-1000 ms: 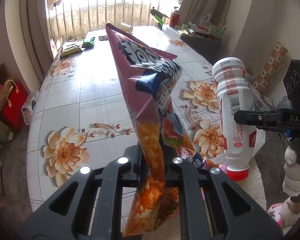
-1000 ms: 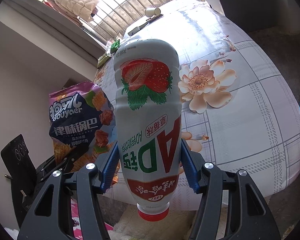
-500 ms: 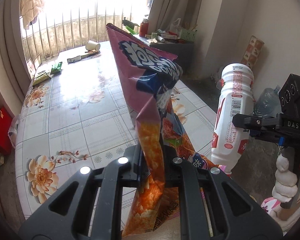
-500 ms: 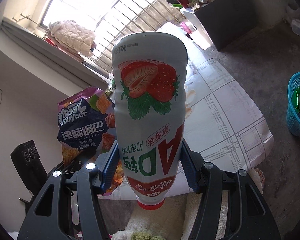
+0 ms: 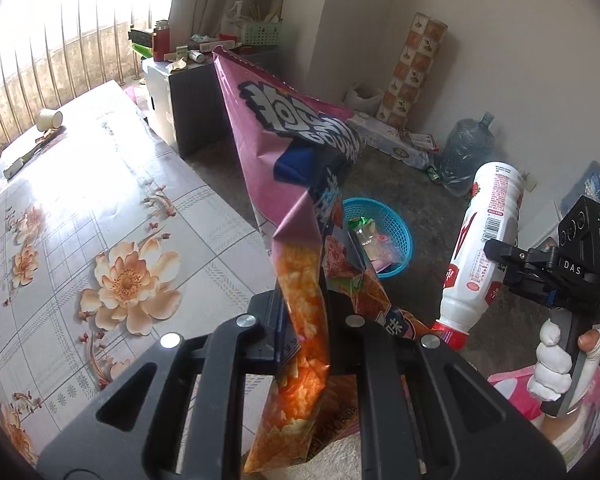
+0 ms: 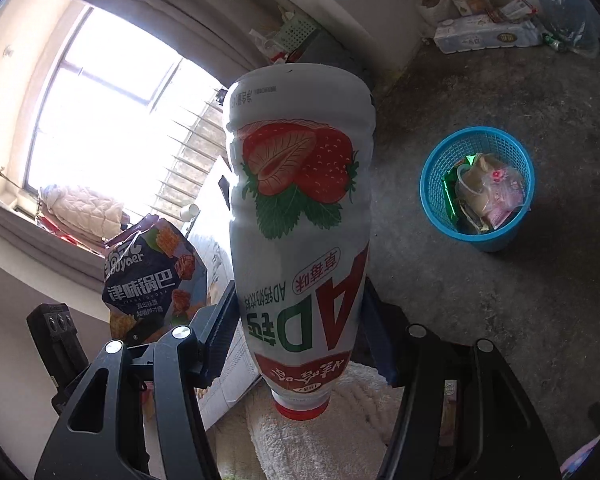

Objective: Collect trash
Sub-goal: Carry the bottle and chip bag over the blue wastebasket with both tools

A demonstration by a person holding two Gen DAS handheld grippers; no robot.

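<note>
Both hands have swung off the table toward the blue basket [image 5: 396, 236] at two o'clock of the left view, left gripper [image 5: 304, 320] pinching the chip bag [image 5: 296, 184], right gripper [image 6: 300, 320] clamping the upended bottle [image 6: 300, 216], so dropping comes next.

The white bottle [image 6: 300, 216] carried its label upside down: large red and green "AD" beside Chinese characters, a smaller line reading "AD钙奶饮品" as far as I could tell, and "草莓味" in a red-edged oval just under the strawberry picture. Left of the bottle, the snack bag [image 6: 152, 276] read "gouyaer" in white, with "津味锅巴" in big characters beneath it. Right of the bottle in the left wrist view, the right claw [image 5: 496, 258] bore "DAS" in white letters on its black body. A barcode stood on the bottle's back; its digits were too small to read.
</note>
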